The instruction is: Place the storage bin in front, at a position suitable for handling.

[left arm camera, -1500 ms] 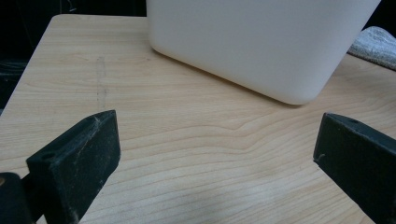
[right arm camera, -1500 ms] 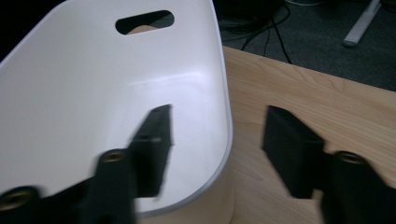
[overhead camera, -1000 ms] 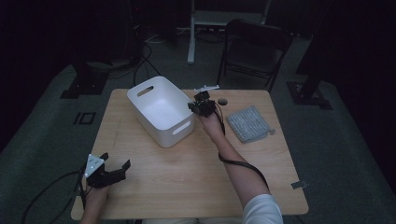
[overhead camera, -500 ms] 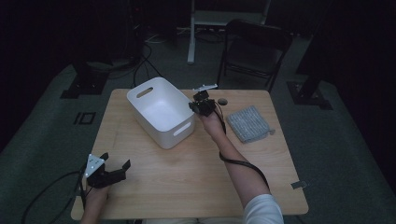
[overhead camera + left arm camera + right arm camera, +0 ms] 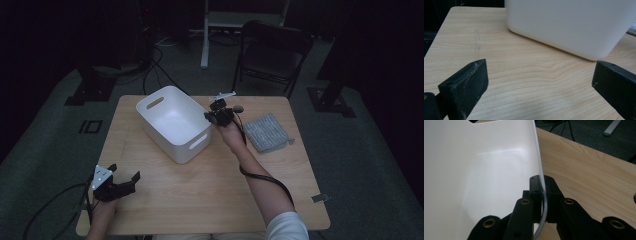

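R gripper (image 5: 214, 114) jaws have just closed the last bit since earlier frame; nothing else shifted.
It's clamped on the rim of white bin (image 5: 170, 122), at its right wall, mid-table. L gripper (image 5: 121, 183) rests wide open w/ nothing between jaws, near-left corner of table (image 5: 200, 195), well apart from bin.
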`<state>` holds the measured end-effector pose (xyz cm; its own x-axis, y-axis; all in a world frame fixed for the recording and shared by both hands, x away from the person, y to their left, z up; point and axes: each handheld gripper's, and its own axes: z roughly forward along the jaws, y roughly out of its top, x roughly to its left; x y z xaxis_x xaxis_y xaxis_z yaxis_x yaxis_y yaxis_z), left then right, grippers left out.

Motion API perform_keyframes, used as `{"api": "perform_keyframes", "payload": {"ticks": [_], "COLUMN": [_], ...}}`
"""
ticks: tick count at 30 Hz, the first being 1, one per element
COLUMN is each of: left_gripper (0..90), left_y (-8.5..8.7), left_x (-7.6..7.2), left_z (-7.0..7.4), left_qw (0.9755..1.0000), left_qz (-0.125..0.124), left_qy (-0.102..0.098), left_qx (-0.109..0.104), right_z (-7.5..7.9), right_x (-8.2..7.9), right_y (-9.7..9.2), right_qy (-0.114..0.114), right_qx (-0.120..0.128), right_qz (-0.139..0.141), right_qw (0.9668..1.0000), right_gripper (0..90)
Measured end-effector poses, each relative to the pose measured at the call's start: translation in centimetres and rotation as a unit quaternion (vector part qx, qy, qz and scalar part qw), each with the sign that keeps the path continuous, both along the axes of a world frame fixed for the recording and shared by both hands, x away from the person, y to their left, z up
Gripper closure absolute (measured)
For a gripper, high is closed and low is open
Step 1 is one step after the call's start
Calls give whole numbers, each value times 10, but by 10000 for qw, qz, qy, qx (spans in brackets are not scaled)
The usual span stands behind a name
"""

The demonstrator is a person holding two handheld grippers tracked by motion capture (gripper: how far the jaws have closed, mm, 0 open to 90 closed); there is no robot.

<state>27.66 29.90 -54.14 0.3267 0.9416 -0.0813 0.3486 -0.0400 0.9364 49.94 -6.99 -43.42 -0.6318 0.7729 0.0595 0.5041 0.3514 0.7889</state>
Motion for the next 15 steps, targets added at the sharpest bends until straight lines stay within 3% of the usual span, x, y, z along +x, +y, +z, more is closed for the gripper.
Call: {"api": "perform_keyframes", "payload": {"ticks": [15], "left_gripper": [10], "left_y": [-1], "left_x": [0], "left_z": [0], "left_qw": [10000], "left_qz": [5], "left_qy": [9], "left_qx": [12], "right_z": [-1], "right_x": [-16], "right_y": [-17], "right_qy": [2], "right_qx": [-24], "right_qz": [111], "right_qw": [9999], "right_gripper": [867]}}
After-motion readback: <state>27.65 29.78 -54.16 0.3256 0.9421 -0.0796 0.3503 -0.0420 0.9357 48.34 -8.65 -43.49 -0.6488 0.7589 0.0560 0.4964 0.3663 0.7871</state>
